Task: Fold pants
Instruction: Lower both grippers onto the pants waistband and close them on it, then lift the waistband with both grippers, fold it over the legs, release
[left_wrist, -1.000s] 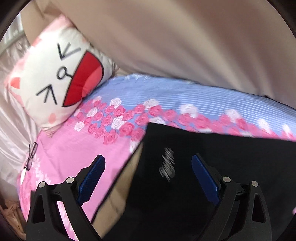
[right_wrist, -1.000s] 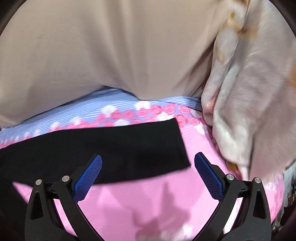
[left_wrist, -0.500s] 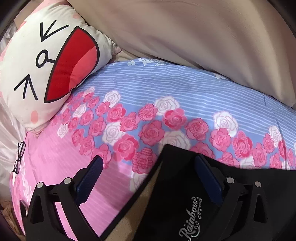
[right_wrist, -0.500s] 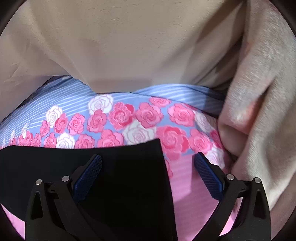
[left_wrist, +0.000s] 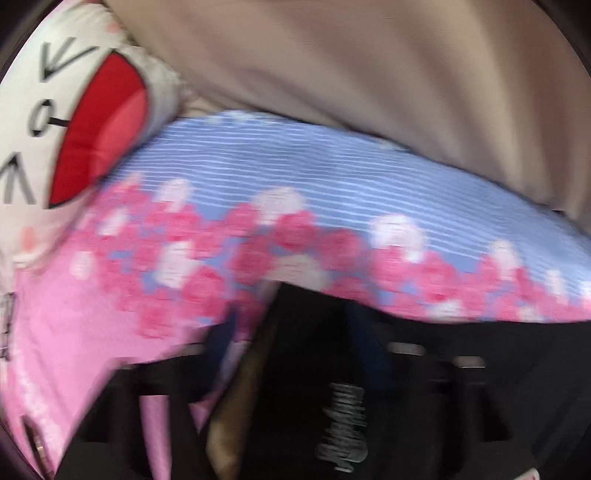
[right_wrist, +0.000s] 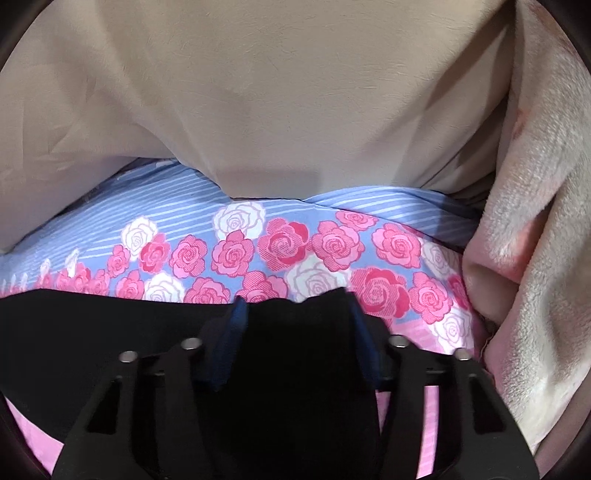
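Black pants (left_wrist: 461, 369) lie on a bedsheet of pink roses and blue stripes (left_wrist: 332, 177). The left wrist view is blurred. In it my left gripper (left_wrist: 291, 325) is closing over the pants' top left corner, which rises in a peak between the blue pads; a white script logo (left_wrist: 343, 424) shows lower down. In the right wrist view my right gripper (right_wrist: 295, 310) is closing on the pants' (right_wrist: 92, 325) top right corner. The black cloth bunches up between its blue pads (right_wrist: 236, 325), above the rose sheet (right_wrist: 280, 243).
A white cat-face pillow (left_wrist: 74, 122) with a red mouth lies at the upper left. A beige blanket (right_wrist: 295, 92) is heaped along the far side of the bed. A fluffy cream and pink blanket (right_wrist: 535, 221) is piled close on the right.
Both grippers came forward and down onto the pants' far edge. Their wide-open jaws then drew in on the two corners, puckering the cloth.
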